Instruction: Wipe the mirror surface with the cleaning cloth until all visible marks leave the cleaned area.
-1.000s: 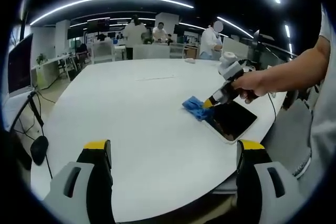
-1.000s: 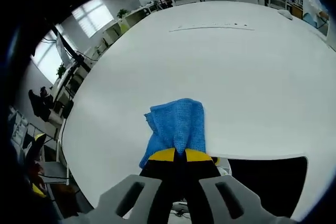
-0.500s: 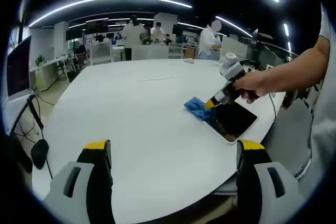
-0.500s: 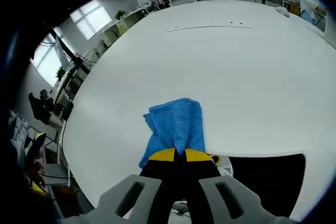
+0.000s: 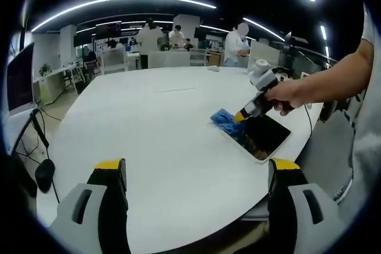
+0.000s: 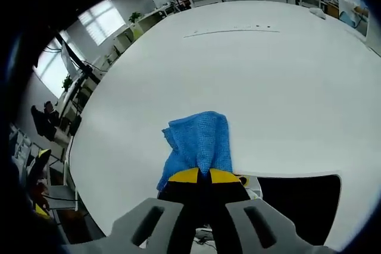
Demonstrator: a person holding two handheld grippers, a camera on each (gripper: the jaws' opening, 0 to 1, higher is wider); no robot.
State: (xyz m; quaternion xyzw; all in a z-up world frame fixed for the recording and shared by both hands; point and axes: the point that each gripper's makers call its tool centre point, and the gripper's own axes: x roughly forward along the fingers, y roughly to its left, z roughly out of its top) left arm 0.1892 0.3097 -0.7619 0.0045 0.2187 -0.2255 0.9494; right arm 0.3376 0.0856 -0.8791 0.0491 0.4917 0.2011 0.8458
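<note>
A dark rectangular mirror (image 5: 262, 136) lies flat near the right edge of the white table (image 5: 155, 117). A blue cleaning cloth (image 5: 225, 119) rests at the mirror's far left corner, and my right gripper (image 5: 240, 116), held by a hand, is shut on it. In the right gripper view the cloth (image 6: 200, 142) spreads forward from my shut right gripper (image 6: 199, 175), with the mirror's dark face (image 6: 297, 203) at lower right. My left gripper (image 5: 199, 173) stands open over the table's near edge, well short of the mirror, with nothing between its yellow-tipped fingers.
Several people (image 5: 238, 43) stand by desks and chairs beyond the table's far side. A monitor (image 5: 21, 75) and cables sit at the left. The person's arm (image 5: 333, 81) reaches in from the right. A faint seam line (image 6: 229, 30) crosses the table.
The right gripper and cloth have crept slightly along the mirror's far corner; the mirror's edge has shifted a little in the right gripper view. The left gripper stays put.
</note>
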